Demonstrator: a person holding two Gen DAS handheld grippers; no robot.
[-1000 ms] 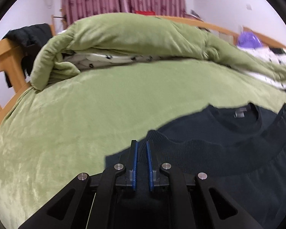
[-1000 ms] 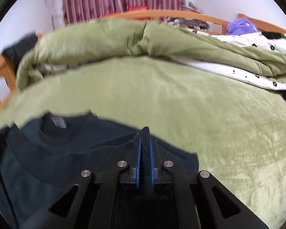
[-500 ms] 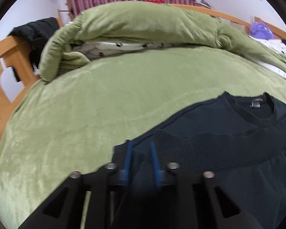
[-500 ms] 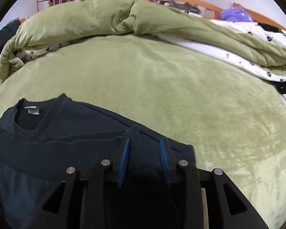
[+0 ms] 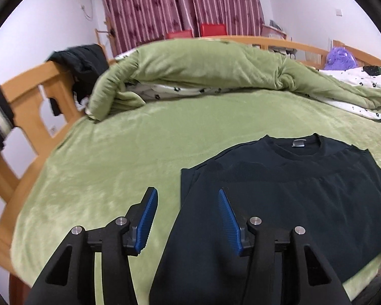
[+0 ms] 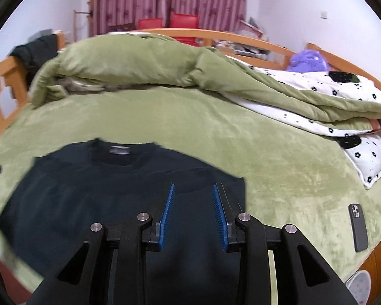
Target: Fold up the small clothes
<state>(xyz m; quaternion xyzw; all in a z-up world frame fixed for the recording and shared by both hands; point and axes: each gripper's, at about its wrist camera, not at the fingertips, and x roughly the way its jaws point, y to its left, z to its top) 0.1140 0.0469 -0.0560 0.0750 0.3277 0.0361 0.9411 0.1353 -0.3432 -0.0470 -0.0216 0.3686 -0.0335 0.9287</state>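
We see a dark navy knit sweater with a ribbed crew neck and a small grey label lying flat on the bed's plush olive-green fleece blanket, its lower part folded up so the ribbed hem band runs across the chest just below the collar. Our left tongs, black arms with ridged blue pads, hang above the sweater's left edge; their jaws are spreading wider, and nothing is pinched between them. Our right tongs hover over the sweater's right side near its folded corner, jaws parted and clear of the cloth. Behind the sweater a thick green quilt with a white flower-print lining is heaped against the curved wooden bed frame. A dark smartphone rests on the blanket, well to the right of the sweater.
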